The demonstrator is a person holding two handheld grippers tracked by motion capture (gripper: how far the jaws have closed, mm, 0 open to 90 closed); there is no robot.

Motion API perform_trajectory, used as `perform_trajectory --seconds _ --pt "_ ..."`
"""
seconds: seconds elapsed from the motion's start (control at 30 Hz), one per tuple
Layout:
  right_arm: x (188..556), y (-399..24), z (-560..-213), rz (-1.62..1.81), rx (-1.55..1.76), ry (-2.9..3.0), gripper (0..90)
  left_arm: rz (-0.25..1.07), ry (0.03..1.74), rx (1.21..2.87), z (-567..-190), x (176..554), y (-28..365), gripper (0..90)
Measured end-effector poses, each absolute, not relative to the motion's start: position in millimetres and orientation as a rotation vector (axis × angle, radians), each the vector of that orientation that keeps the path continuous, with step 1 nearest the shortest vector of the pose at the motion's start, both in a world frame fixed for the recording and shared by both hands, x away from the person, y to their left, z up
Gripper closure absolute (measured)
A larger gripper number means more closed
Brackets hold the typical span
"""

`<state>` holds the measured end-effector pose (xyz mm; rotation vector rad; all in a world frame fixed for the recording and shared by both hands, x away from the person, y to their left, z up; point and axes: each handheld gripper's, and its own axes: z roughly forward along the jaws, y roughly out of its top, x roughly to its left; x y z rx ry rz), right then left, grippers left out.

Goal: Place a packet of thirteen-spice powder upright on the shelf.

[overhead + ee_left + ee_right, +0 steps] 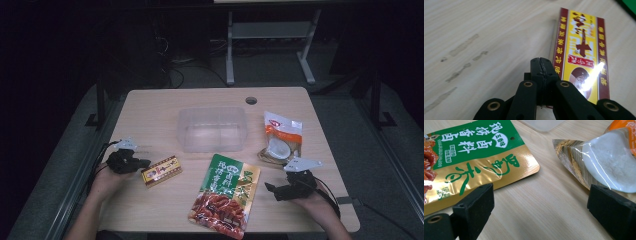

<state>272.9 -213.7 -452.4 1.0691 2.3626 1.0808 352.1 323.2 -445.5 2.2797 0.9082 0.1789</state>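
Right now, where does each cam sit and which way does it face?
High view: above the person's side, facing forward and down on the table; clear bin, three packets, both forearms, left gripper, right gripper.
Left gripper view: rides the left gripper, looking along its shut jaws at the yellow box beside them.
Right gripper view: rides the right gripper, open jaws over bare wood between the green pouch and the white pouch.
Shared: high and left gripper views both show the yellow box.
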Motion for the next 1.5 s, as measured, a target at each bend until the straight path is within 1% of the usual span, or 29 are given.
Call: perform_trajectory --seconds 0.2,0.33,0.37,0.4,0.47,0.5,0.53,0.57,0.6,0.63,0.7,0.73,0.77,0.87,0.97,1.07,1.5 --pt "273.8 -213.4 -453.0 1.082 1.07 2.363 7.2 0.116 0.872 2.303 -440.8 343.2 311.8 89.5" --pt "273.9 -213.4 -453.0 1.083 1.07 2.363 7.2 0.125 0.861 2.316 -439.0 342.3 308.7 88.4" --pt "274.0 -213.4 -453.1 1.083 1.067 2.366 7.2 0.122 0.878 2.28 -437.7 341.7 307.7 82.1" --pt "274.0 -213.4 -453.2 1.083 1.068 2.366 7.2 0.114 0.88 2.275 -435.8 341.3 307.5 78.6" --pt "274.2 -213.5 -453.2 1.081 1.068 2.367 7.2 0.134 0.894 2.256 -430.1 338.8 303.9 65.5" --pt "274.2 -213.5 -453.2 1.081 1.068 2.367 7.2 0.133 0.898 2.258 -426.6 337.3 300.7 65.5" --pt "274.2 -213.5 -453.2 1.081 1.069 2.367 7.2 0.156 0.901 2.254 -424.2 335.0 295.8 59.5" --pt "274.3 -213.3 -453.2 1.082 1.072 2.365 7.2 0.174 0.9 2.255 -422.8 333.3 291.7 49.4" --pt "274.5 -213.4 -453.2 1.083 1.071 2.364 7.2 0.178 0.899 2.256 -422.2 332.6 289.5 43.8" --pt "274.5 -213.4 -453.1 1.083 1.072 2.364 7.2 0.185 0.894 2.262 -421.1 330.8 284.2 40.4" --pt "274.3 -213.4 -453.0 1.083 1.068 2.365 7.1 0.198 0.892 2.281 -421.4 327.4 272.6 29.2" --pt "274.3 -213.4 -453.0 1.083 1.068 2.365 7.1 0.198 0.892 2.281 -421.4 327.4 272.6 26.9" --pt "274.3 -213.4 -453.1 1.083 1.066 2.365 7.2 0.21 0.888 2.292 -422.2 326.8 269.6 26.9" --pt "274.3 -213.4 -453.1 1.082 1.067 2.365 7.1 0.23 0.909 2.307 -428.4 326.5 261.1 22.9" --pt "274.3 -213.0 -453.3 1.082 1.07 2.366 7.2 0.24 0.913 2.338 -433.3 327.1 257.7 22.9" --pt "274.2 -212.7 -453.3 1.082 1.072 2.368 7.2 0.219 0.909 2.376 -440.4 326.5 250.9 22.5" --pt "274.4 -212.5 -453.5 1.077 1.073 2.365 7.2 0.237 0.901 2.444 -449.7 325.7 243.3 23.7"
